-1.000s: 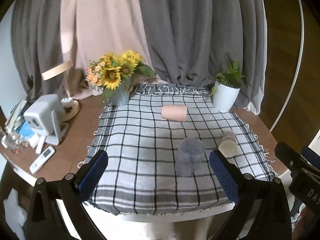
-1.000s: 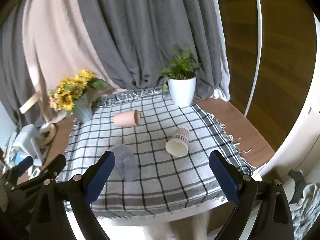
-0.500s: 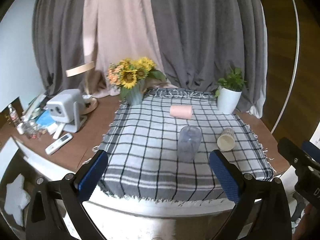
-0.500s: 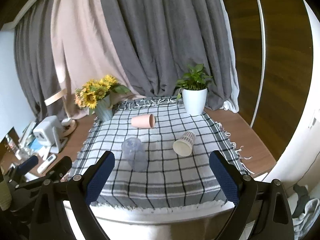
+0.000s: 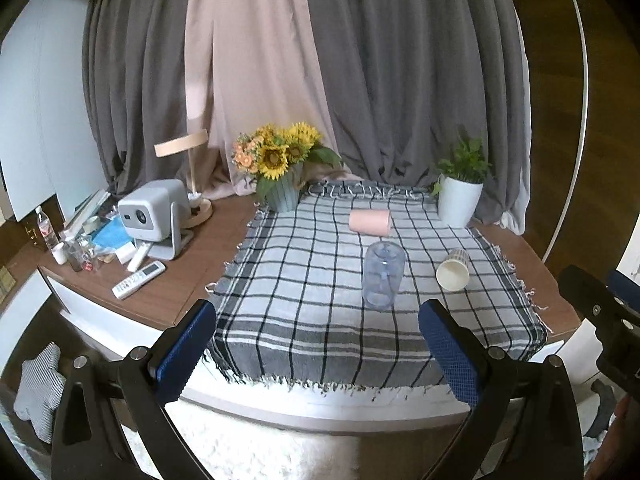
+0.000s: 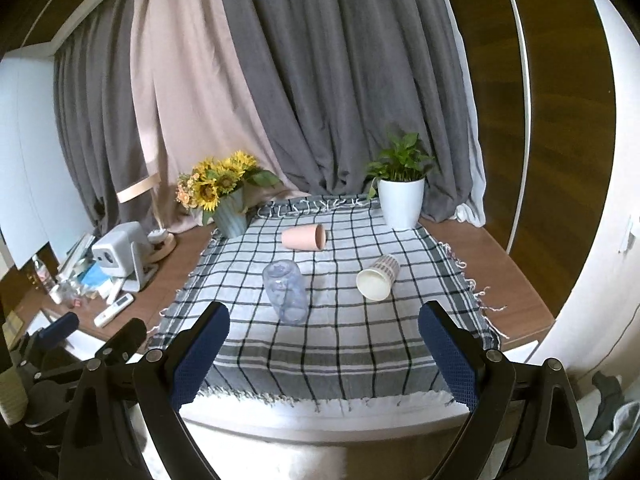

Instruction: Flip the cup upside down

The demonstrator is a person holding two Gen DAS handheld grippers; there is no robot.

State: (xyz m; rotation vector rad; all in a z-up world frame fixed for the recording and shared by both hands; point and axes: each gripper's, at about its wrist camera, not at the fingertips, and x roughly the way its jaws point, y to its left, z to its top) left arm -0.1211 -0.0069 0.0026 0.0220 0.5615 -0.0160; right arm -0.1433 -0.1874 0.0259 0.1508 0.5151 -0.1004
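While both tongs [image 5: 318, 350] [image 6: 323, 350] gape, the clear cup [image 5: 383, 275] stands beyond them

Count: 3 cups on 1 checked cloth [image 5: 304, 280] — 1 clear [image 5: 383, 280], 1 pink [image 5: 369, 222], 1 paper [image 5: 453, 269]. 2 lay on their sides, the clear 1 stood. 1 sunflower vase [image 5: 280, 170], 1 potted plant [image 5: 460, 188], 1 projector [image 5: 154, 216], 1 lamp [image 5: 188, 176], 1 remote [image 5: 138, 279] seen for sure, 1 water bottle [image 5: 45, 229]. Small clutter beside the projector was too blurred to count.
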